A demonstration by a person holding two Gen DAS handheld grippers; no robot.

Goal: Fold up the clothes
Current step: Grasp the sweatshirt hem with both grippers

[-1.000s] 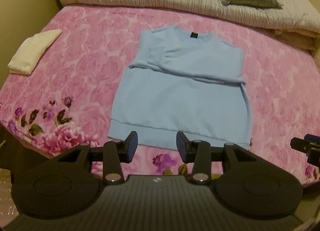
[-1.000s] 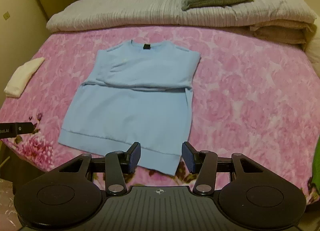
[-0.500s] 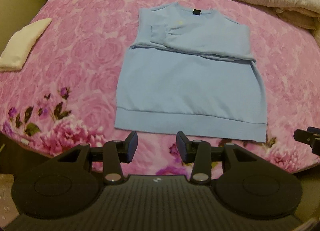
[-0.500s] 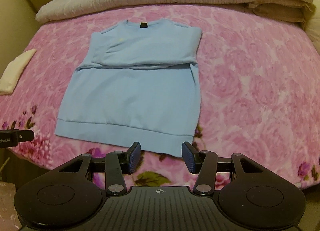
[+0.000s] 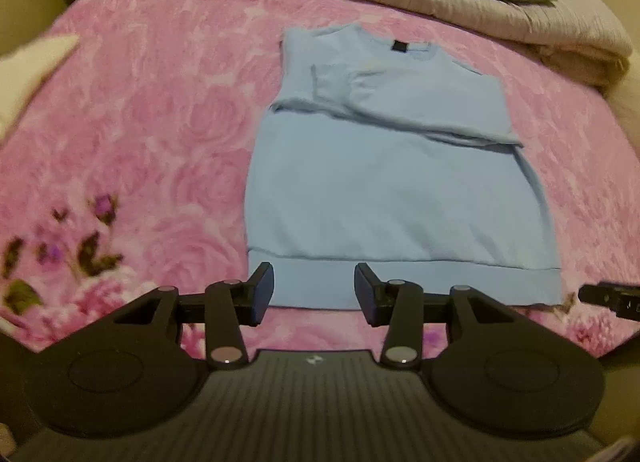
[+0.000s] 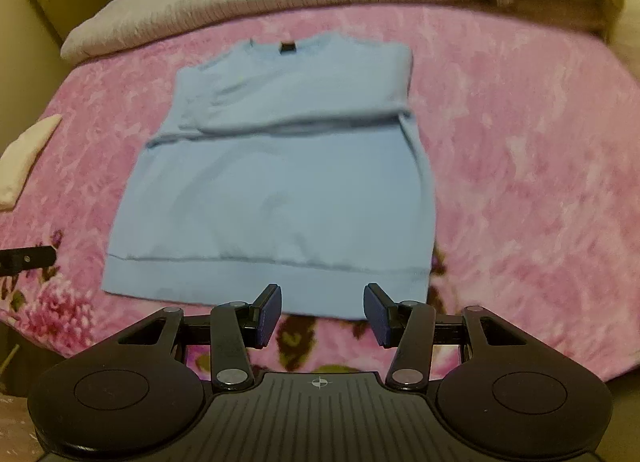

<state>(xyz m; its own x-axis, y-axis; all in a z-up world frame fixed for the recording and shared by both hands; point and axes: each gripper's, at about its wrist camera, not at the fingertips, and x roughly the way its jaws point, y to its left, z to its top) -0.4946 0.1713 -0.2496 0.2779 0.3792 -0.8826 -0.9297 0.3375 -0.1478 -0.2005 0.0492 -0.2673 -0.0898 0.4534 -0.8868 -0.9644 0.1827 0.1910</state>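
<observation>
Blue sweater (image 5: 384, 197): sleeves folded across chest, body still full length | left gripper (image 5: 314, 294), right gripper (image 6: 322, 310): spread, empty, at near hem

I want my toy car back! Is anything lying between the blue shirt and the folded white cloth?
No, only bare pink bedspread lies between the blue shirt and the folded white cloth, as the right wrist view shows.
</observation>
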